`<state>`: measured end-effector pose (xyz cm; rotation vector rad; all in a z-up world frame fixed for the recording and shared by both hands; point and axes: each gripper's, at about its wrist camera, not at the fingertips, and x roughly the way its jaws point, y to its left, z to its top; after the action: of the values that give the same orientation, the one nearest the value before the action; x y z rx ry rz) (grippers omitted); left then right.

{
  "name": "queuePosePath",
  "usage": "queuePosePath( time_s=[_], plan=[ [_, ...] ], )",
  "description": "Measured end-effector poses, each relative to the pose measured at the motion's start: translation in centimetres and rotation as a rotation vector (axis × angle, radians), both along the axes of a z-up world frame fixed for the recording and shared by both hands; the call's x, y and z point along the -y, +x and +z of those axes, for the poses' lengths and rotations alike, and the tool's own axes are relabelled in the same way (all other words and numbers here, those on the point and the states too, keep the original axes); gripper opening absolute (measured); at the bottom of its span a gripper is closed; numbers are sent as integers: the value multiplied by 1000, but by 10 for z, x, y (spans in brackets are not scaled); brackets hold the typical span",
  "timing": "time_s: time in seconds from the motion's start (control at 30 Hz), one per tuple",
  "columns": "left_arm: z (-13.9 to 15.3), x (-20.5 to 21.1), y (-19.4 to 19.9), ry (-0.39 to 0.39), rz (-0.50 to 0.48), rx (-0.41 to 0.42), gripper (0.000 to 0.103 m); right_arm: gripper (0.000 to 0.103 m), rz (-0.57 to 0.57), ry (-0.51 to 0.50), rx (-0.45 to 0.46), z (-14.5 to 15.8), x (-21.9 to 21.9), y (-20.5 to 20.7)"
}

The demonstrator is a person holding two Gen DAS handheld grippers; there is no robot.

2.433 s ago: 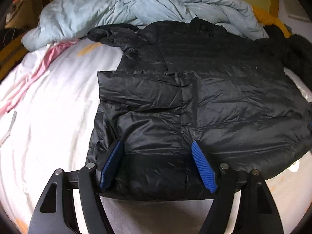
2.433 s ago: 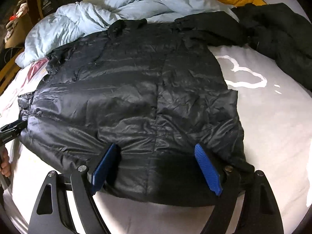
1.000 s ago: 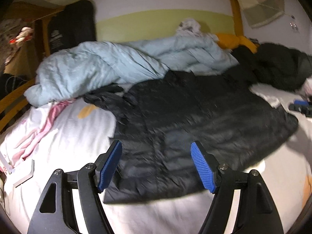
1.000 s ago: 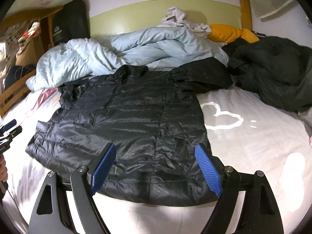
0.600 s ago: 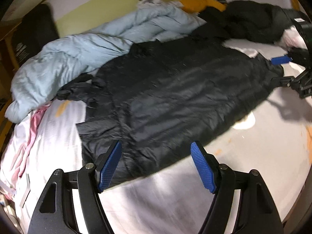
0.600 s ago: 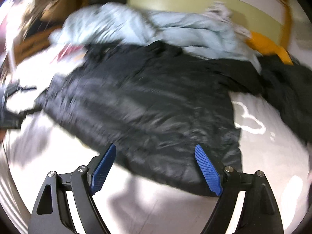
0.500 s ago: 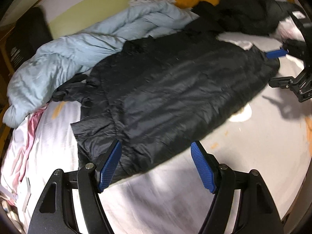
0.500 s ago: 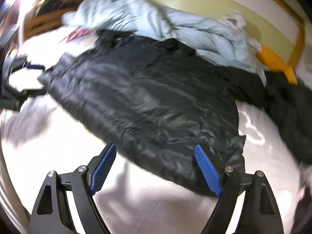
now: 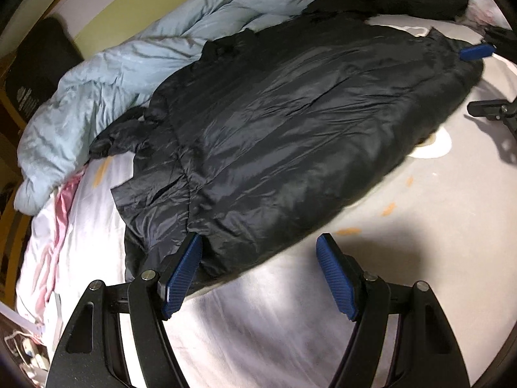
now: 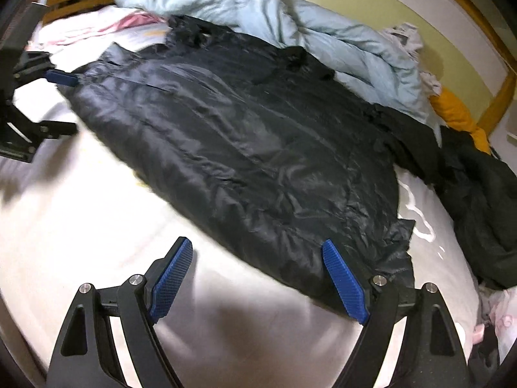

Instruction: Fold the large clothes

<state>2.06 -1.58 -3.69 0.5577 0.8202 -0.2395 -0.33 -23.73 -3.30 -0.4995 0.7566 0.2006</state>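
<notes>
A black puffer jacket (image 9: 290, 123) lies spread flat on the white bed sheet (image 9: 404, 258); it also shows in the right wrist view (image 10: 258, 148). My left gripper (image 9: 258, 274) is open and empty at the jacket's near left hem corner, its left pad against the hem edge. My right gripper (image 10: 258, 278) is open and empty at the near right hem corner, its right pad touching the hem. Each gripper shows at the far edge of the other's view: the right gripper (image 9: 481, 77) and the left gripper (image 10: 55, 100).
A crumpled light-blue duvet (image 9: 135, 64) lies behind the jacket. Another dark garment (image 10: 478, 194) is heaped at the right, with an orange pillow (image 10: 458, 113) behind it. Pink-striped bedding (image 9: 61, 207) lies at the left. A wooden bed frame (image 10: 497, 90) borders the far side.
Both grippers pulled back and apart from the hem middle, then came down at the jacket's opposite near corners. Both stayed open. The jacket lies flat.
</notes>
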Motion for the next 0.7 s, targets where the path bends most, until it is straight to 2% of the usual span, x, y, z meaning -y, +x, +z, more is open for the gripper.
queuePosePath(
  time_s=[0.13,0.2,0.3,0.37,0.43,0.5,0.53,0.57,0.6,0.63,0.7],
  plan=[
    [-3,-3,6,13,31,23,73,85,-37,-32,12,-7,1,7],
    [-4,-8,10,28,71,36,73,85,-57,-44,24,-10,2,11],
    [-3,-23,20,5,154,36,71,85,-94,-59,47,-11,3,15],
    [-4,-34,26,-3,201,47,66,85,-116,-68,65,-11,4,17],
    [-3,-41,30,-44,210,40,62,85,-141,-68,82,-11,6,20],
    [-4,-41,30,-52,200,35,46,83,-155,-73,100,-10,8,22],
    [-4,-40,30,-43,193,38,42,72,-154,-78,104,-11,8,23],
    [-5,-37,28,-30,186,45,33,60,-153,-83,101,-12,8,24],
    [-4,-35,26,-19,183,56,28,52,-156,-81,88,-13,9,26],
    [-3,-34,25,-11,181,60,26,39,-163,-72,83,-13,11,26],
    [0,-34,23,-20,180,47,22,32,-165,-25,68,-9,17,27]
  ],
)
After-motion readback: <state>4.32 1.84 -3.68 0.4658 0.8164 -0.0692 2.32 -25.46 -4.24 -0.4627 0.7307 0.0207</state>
